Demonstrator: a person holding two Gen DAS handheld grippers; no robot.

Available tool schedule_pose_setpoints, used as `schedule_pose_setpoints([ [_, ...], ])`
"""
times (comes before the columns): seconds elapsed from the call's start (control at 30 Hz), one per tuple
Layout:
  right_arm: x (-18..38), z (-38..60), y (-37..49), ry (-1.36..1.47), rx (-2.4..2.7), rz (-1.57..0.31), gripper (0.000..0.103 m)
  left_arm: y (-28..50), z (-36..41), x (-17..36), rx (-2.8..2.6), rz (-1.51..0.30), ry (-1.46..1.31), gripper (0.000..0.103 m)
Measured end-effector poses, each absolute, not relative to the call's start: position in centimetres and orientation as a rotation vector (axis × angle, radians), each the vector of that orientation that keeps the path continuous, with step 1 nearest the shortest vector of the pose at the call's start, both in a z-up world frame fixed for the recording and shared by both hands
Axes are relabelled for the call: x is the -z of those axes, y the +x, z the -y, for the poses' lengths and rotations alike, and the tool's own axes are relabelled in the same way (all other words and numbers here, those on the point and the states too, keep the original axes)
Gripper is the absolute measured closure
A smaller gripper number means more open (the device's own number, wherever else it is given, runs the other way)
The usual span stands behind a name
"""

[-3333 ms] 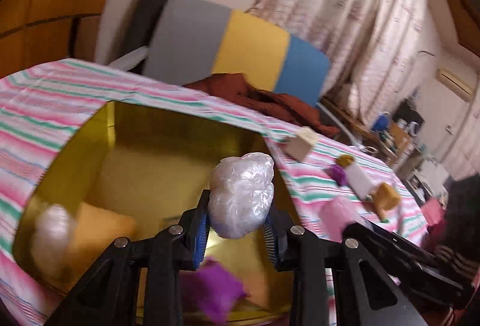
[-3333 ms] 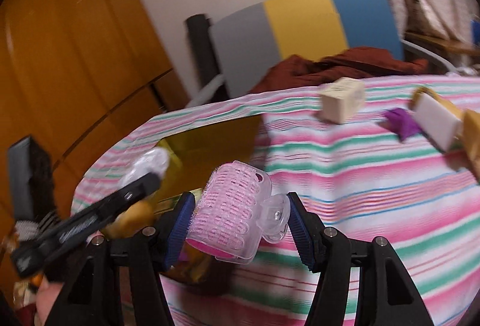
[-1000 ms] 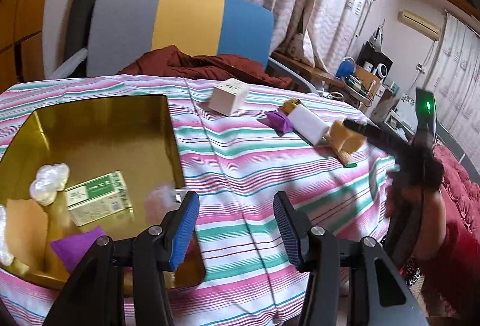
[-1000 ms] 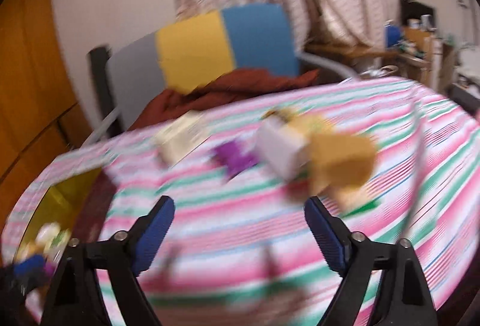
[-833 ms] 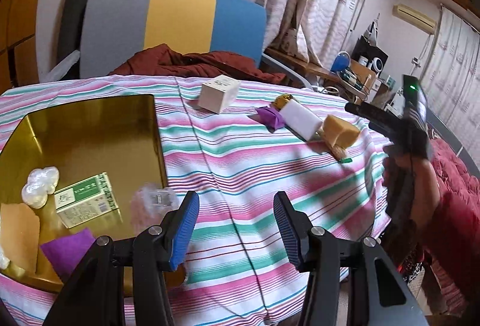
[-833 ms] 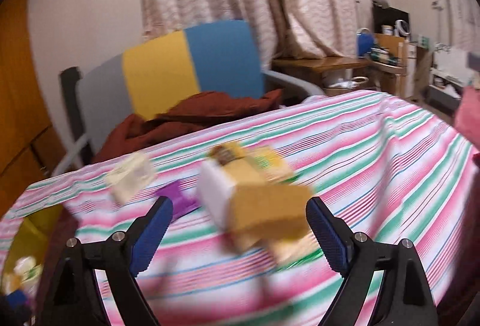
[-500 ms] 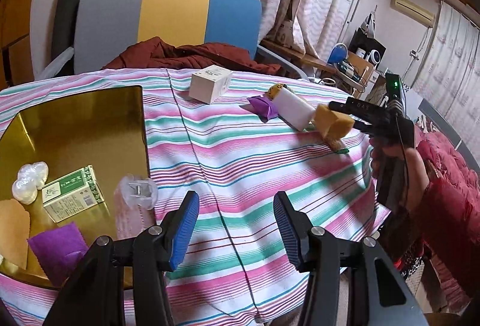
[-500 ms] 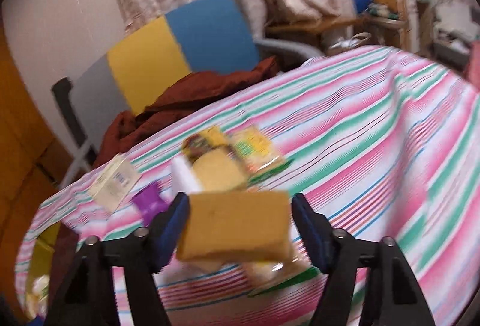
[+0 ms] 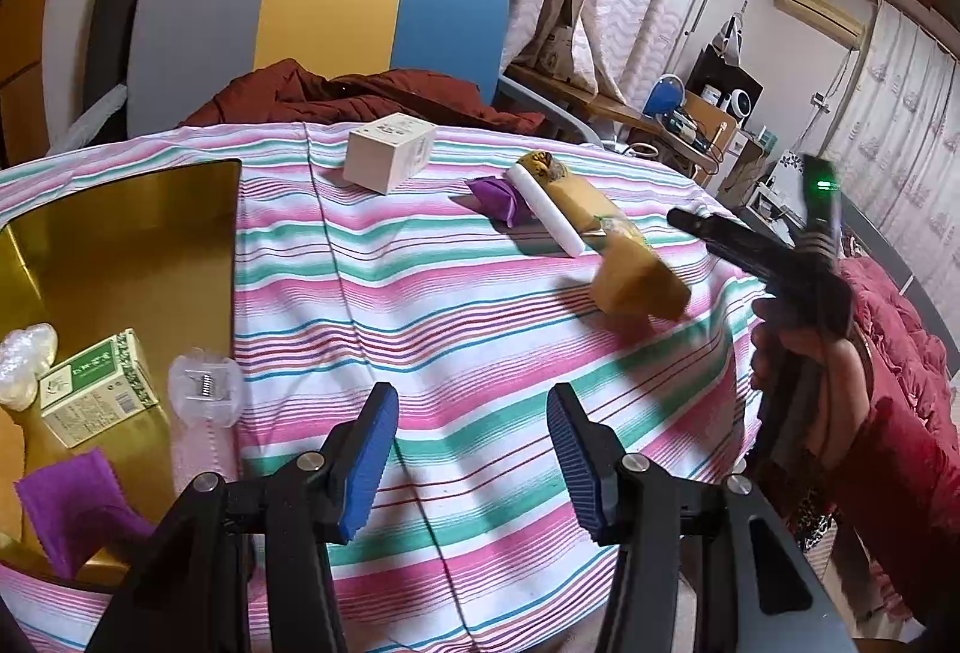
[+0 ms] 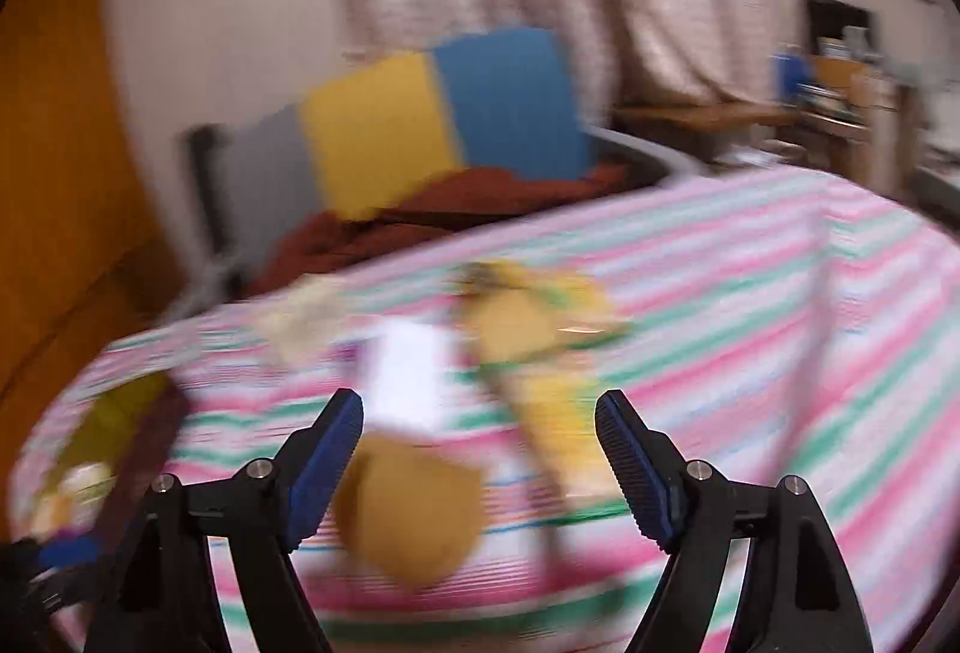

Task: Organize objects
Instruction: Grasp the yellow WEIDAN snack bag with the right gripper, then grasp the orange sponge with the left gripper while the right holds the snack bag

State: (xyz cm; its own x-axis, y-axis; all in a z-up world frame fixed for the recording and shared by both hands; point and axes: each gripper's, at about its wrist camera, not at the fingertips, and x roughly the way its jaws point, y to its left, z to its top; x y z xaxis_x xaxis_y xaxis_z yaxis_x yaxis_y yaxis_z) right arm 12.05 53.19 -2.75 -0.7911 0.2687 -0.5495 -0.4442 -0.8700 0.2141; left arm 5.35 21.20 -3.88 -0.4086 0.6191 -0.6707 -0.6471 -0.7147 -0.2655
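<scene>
A gold tray [image 9: 126, 245] lies at the left on the striped cloth. It holds a green box [image 9: 96, 377], a clear wrapped lump [image 9: 24, 365], a purple cloth [image 9: 72, 509] and a pink hair roller [image 9: 204, 413] at its right rim. A tan block [image 9: 639, 284] lies loose in front of my right gripper [image 9: 681, 218], and blurred low between its fingers in the right wrist view [image 10: 414, 515]. A white block [image 9: 546, 218], a purple piece [image 9: 498, 197], a yellow packet [image 9: 582, 200] and a cream box [image 9: 390, 152] lie behind. My left gripper [image 9: 474, 452] is open and empty over the cloth. My right gripper [image 10: 480, 464] is open.
A chair [image 9: 324, 29] with a grey, yellow and blue back and a dark red garment [image 9: 360, 92] stands behind the table. The table edge drops off at the right, beside a red bedcover [image 9: 900, 329]. A cluttered desk [image 9: 690, 113] stands at the back right.
Both grippers dropped their loads into the tray and swung right. The right gripper closed in on the tan block, then opened wide again; the block now lies lower and left in its blurred view.
</scene>
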Motion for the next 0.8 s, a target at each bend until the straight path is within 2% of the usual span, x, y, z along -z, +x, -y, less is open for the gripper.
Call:
schedule_pose_setpoints([
  [0.33, 7.0, -57.4, 8.6, -0.988, -2.469, -0.599, 0.023, 5.4, -23.8, 3.5, -2.095, -0.085, -1.000, 0.051],
  [0.43, 7.8, -57.1, 7.2, -1.061, -2.480, -0.518, 0.031, 5.3, -25.6, 3.4, -2.058, -0.102, -0.995, 0.051],
  [0.5, 8.1, -57.0, 6.7, -1.078, -2.470, -0.454, 0.043, 5.3, -26.8, 3.4, -2.037, -0.118, -0.995, 0.050],
  [0.53, 8.1, -57.0, 6.7, -1.072, -2.475, -0.451, 0.044, 5.3, -27.4, 3.4, -2.027, -0.128, -0.995, 0.049],
  [0.57, 8.1, -57.0, 6.8, -1.059, -2.471, -0.450, 0.047, 5.4, -28.1, 3.5, -2.015, -0.138, -0.997, 0.047],
  [0.6, 8.2, -57.2, 7.3, -1.029, -2.449, -0.453, 0.052, 5.4, -28.8, 3.7, -2.005, -0.149, -1.000, 0.040],
  [0.63, 8.2, -57.5, 7.6, -1.011, -2.431, -0.464, 0.053, 5.3, -29.5, 3.8, -1.994, -0.161, -1.003, 0.032],
  [0.7, 8.3, -58.5, 8.8, -0.941, -2.373, -0.519, 0.054, 5.1, -30.8, 4.1, -1.976, -0.171, -1.010, 0.027],
  [0.8, 8.4, -59.8, 10.7, -0.850, -2.304, -0.612, 0.055, 4.9, -33.5, 4.5, -1.941, -0.183, -1.023, 0.026],
])
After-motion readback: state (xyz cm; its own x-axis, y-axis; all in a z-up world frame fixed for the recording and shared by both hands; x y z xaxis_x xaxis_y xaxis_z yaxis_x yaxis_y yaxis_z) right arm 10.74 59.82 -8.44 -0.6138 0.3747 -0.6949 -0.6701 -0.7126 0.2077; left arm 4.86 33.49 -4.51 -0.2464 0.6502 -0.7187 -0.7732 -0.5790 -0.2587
